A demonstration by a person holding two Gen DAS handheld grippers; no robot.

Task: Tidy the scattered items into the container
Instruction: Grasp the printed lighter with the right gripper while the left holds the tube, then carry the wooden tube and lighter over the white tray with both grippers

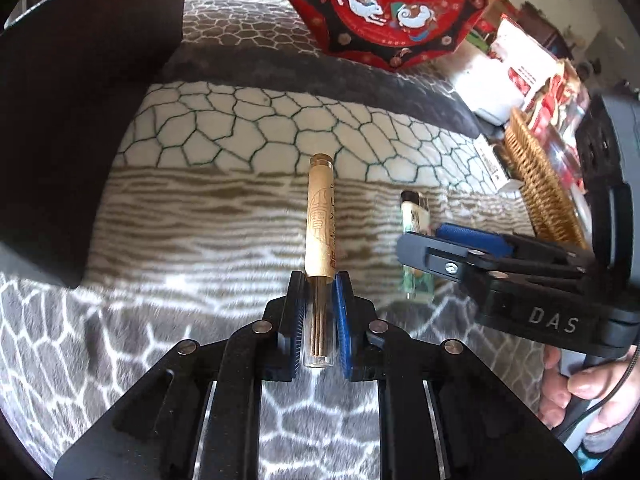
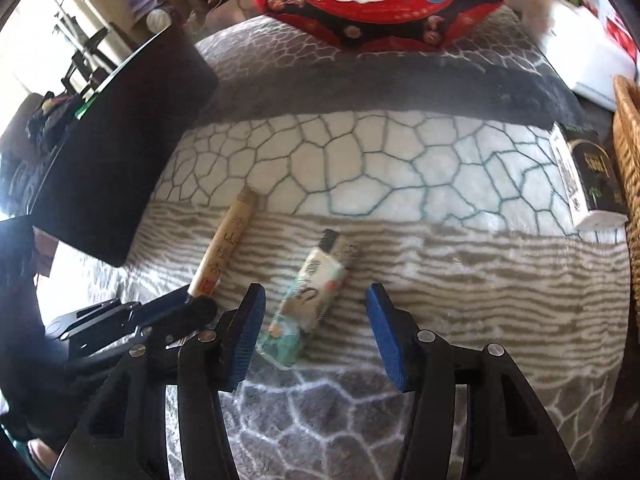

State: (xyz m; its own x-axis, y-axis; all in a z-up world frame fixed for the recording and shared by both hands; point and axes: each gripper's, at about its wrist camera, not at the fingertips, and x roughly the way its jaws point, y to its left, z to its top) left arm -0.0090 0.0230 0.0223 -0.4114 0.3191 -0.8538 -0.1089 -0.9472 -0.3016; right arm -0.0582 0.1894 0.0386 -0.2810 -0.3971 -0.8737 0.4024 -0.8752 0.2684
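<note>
A slim incense tube (image 1: 320,220) with a gold label and clear near end lies on the patterned blanket; my left gripper (image 1: 319,312) is shut on its clear end. The same incense tube (image 2: 224,244) shows in the right wrist view, held by the left gripper (image 2: 192,304). A patterned lighter (image 2: 310,296) lies on the blanket between the pads of my right gripper (image 2: 316,332), which stands open around its near end without pressing it. In the left wrist view the lighter (image 1: 416,220) sits partly under the right gripper (image 1: 448,244). A wicker basket (image 1: 540,184) stands at the right.
A red octagonal box (image 1: 384,8) rests at the back of the blanket. A dark flat panel (image 1: 80,120) stands at the left. A small black-and-white box (image 2: 588,176) lies beside the wicker basket (image 2: 628,148). White cartons (image 1: 504,72) sit behind the basket. A hand (image 1: 576,392) holds the right gripper's handle.
</note>
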